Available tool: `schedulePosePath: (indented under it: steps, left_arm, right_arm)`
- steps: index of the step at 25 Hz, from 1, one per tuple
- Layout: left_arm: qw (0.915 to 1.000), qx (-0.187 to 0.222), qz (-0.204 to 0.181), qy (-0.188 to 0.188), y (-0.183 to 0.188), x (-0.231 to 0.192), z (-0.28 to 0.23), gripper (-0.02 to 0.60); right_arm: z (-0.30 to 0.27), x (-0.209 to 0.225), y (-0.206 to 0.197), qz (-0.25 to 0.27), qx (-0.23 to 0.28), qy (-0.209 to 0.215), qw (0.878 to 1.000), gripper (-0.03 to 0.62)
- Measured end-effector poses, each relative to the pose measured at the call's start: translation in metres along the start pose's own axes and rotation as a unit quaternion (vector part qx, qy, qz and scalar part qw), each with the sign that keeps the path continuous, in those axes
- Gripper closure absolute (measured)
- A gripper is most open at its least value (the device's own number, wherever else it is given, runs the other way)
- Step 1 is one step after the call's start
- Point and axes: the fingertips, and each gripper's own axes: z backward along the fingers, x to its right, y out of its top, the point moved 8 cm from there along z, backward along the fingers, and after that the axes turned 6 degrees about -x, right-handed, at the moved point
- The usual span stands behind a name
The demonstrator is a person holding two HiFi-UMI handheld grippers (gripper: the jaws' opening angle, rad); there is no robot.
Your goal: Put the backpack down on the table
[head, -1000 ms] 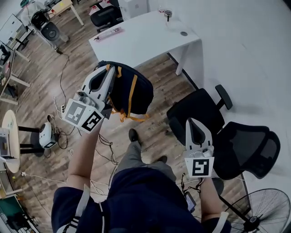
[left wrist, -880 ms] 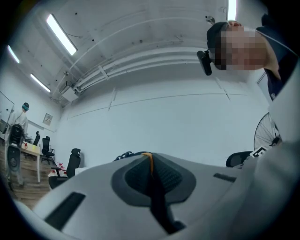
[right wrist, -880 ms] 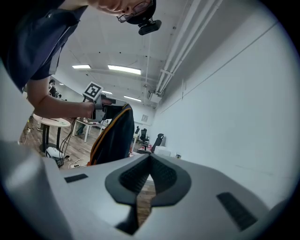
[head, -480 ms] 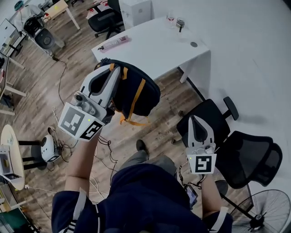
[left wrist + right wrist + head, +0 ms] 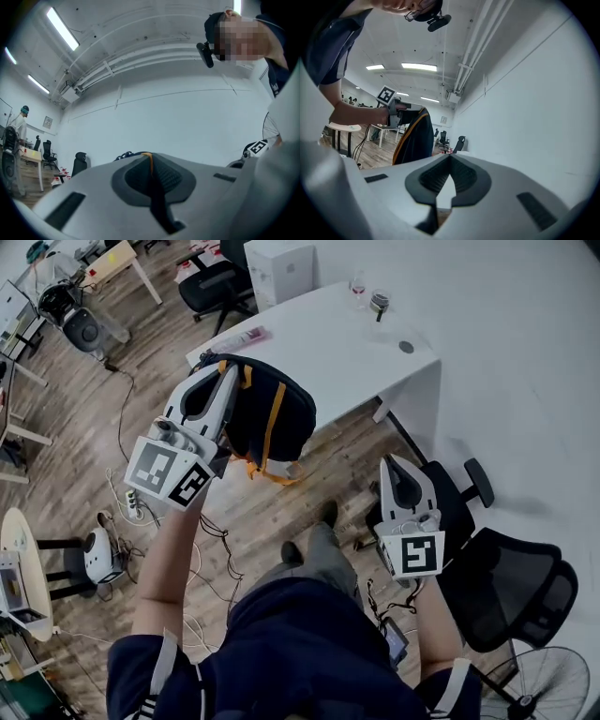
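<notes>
Left gripper (image 5: 223, 373): clamped shut on an orange-edged strap of the dark fabric backpack with orange straps (image 5: 281, 418). Carried hanging in the air, beside the near edge of the white rectangular surface (image 5: 328, 343), not resting on it. Right gripper (image 5: 395, 462): closed tip to tip on nothing, over a black office chair (image 5: 459, 517), apart from the backpack.

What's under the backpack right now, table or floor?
Mostly wooden floor shows below the backpack, which hangs from the left gripper. It covers part of the white table at the near edge, so any overlap is unclear.
</notes>
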Motion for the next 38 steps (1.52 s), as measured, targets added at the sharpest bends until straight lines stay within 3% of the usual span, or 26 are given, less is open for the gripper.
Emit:
schedulePosePath:
  steps: [12, 18, 30, 38]
  left_arm:
    - [0.9983, -0.015, 0.005, 0.056, -0.020, -0.044, -0.078, 0.578]
    - [0.9968, -0.025, -0.005, 0.076, -0.024, -0.062, -0.106, 0.578]
    - [0.9978, -0.065, -0.004, 0.010, -0.043, -0.088, -0.130, 0.578]
    - [0.9950, -0.097, 0.022, 0.006, -0.080, -0.092, -0.143, 0.577]
  right_arm:
    - [-0.134, 0.103, -0.003, -0.025, 0.006, 0.071, 0.997, 0.592]
    - [-0.178, 0.125, 0.005, -0.012, 0.001, 0.081, 0.997, 0.592]
    - [-0.203, 0.118, 0.008, -0.016, -0.022, 0.039, 0.999, 0.592]
    - [-0.204, 0.128, -0.002, -0.022, -0.035, 0.024, 0.999, 0.592]
